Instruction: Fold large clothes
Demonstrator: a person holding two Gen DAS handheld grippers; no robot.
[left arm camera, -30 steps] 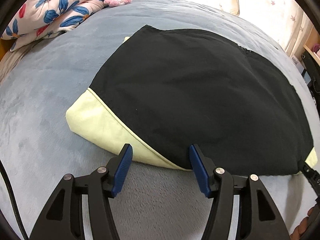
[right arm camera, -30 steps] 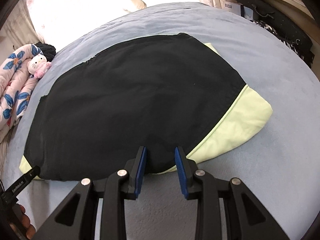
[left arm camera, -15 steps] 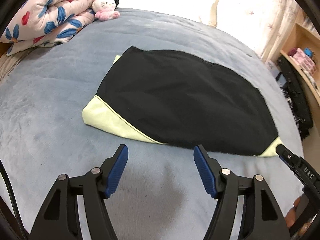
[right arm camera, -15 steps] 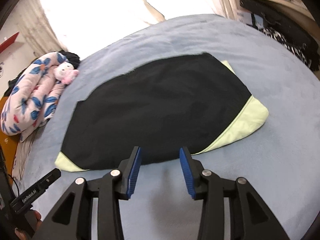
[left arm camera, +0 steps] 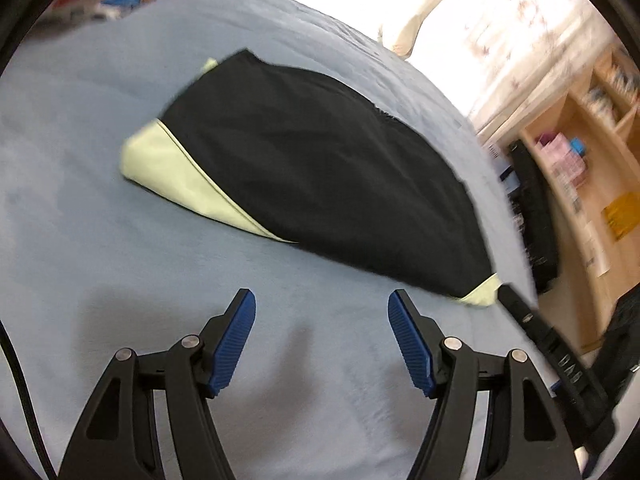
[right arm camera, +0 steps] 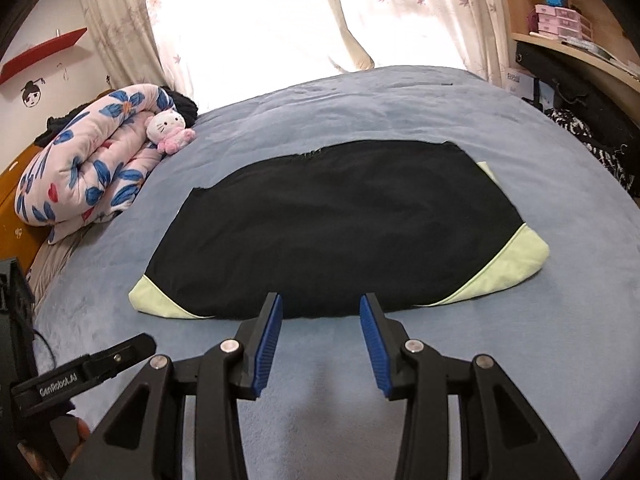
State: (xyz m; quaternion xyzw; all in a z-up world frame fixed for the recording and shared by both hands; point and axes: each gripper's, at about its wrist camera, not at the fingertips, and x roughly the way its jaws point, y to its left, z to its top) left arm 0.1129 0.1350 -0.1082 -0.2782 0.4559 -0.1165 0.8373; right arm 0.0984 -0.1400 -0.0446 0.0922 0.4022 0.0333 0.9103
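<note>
A folded black garment [right arm camera: 340,228] with pale yellow-green corners [right arm camera: 504,272] lies flat on the blue-grey bed [right arm camera: 440,360]. In the left wrist view the same garment [left arm camera: 320,176] runs slantwise, blurred by motion. My right gripper [right arm camera: 321,298] hovers just short of the garment's near edge, open, with only bedding between its blue pads. My left gripper [left arm camera: 320,296] stands wide open over bare bedding, a short way back from the cloth. One of the right gripper's fingers [left arm camera: 528,316] shows at the left view's right edge, by the garment's yellow corner.
A rolled floral quilt [right arm camera: 88,160] and a pink-and-white plush toy [right arm camera: 168,128] lie at the bed's far left. Bright curtains [right arm camera: 260,20] hang behind. Wooden shelves [left arm camera: 580,160] and dark clothing [right arm camera: 592,136] stand along the right side.
Both grippers have drawn back and up from the garment's near edge, and their jaws stand a little wider. The left view has swung to the right. The garment lies unmoved.
</note>
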